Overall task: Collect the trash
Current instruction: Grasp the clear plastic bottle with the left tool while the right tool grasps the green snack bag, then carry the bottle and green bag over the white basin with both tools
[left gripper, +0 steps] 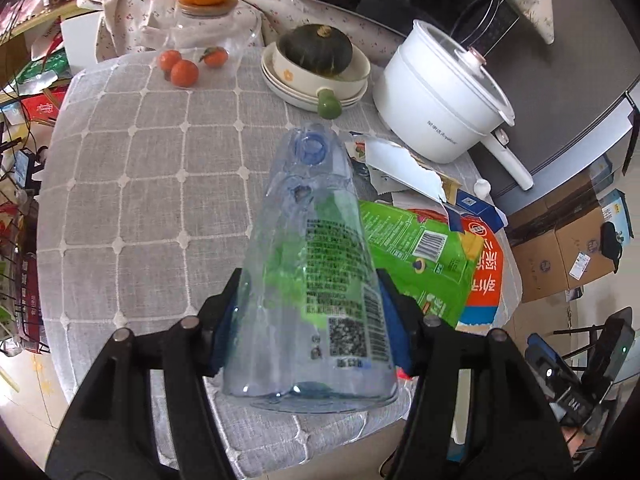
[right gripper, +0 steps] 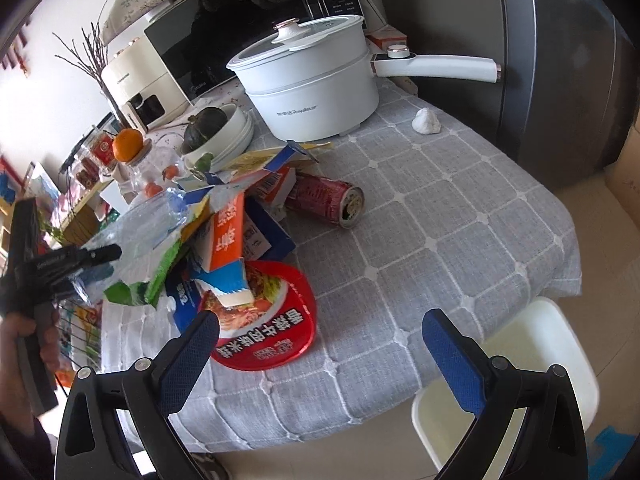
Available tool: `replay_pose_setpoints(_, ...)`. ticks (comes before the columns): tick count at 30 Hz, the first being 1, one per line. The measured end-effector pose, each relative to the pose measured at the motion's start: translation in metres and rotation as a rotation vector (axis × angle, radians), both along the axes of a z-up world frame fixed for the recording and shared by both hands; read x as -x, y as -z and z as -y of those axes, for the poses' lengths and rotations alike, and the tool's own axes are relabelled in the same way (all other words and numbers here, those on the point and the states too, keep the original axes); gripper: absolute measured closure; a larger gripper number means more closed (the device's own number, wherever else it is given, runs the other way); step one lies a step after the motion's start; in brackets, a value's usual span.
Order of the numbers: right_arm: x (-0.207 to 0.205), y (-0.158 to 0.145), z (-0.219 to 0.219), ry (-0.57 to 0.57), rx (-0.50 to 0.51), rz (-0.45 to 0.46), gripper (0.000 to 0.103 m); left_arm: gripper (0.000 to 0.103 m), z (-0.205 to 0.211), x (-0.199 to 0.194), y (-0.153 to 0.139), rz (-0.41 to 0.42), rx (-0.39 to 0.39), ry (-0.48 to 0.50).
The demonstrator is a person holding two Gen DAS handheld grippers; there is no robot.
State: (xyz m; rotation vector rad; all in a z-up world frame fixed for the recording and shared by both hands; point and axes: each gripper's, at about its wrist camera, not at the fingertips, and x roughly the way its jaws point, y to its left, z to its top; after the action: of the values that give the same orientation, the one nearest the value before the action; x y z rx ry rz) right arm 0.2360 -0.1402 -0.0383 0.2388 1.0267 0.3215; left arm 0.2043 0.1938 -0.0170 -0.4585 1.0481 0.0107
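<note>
Left tool (left gripper: 310,320) clamped on a clear plastic bottle (left gripper: 316,264); right tool (right gripper: 320,344) with its pads apart and nothing between them, over the desk (right gripper: 440,216).

From the left tool, the bottle fills the middle, cap end pointing away, its blue pads pressing both sides; just beyond it to the right lies a green bag (left gripper: 416,256) on the trash heap, with a white pot (left gripper: 436,108) farther off. Only the right tool's camera shows the far side of the heap: a red round lid (right gripper: 272,320) just ahead of its left pad, an orange carton (right gripper: 228,236) above that, a red can (right gripper: 328,200) lying on its side beyond, and a hand (right gripper: 28,340) on the left tool's grip. Three small oranges (left gripper: 184,66) appear clearly only from the left tool.
</note>
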Motion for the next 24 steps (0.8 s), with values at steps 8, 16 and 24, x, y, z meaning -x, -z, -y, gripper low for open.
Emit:
replay_pose_setpoints(8,-0.007,-0.009,-0.052,-0.109,-0.211,0.004,0.024,0.04,-0.019,0.071,0.004,0.132,-0.004,-0.089)
replay_pose_setpoints(16,-0.04,0.021,-0.122,-0.123,-0.285,-0.086,0.043,0.04,-0.032,0.084,0.0,0.195,0.0,-0.065)
replay_pose_setpoints(24,-0.058,0.044,-0.144,-0.075,-0.365,-0.143,0.094,0.04,-0.045,0.099,-0.006,0.226,0.01,-0.092)
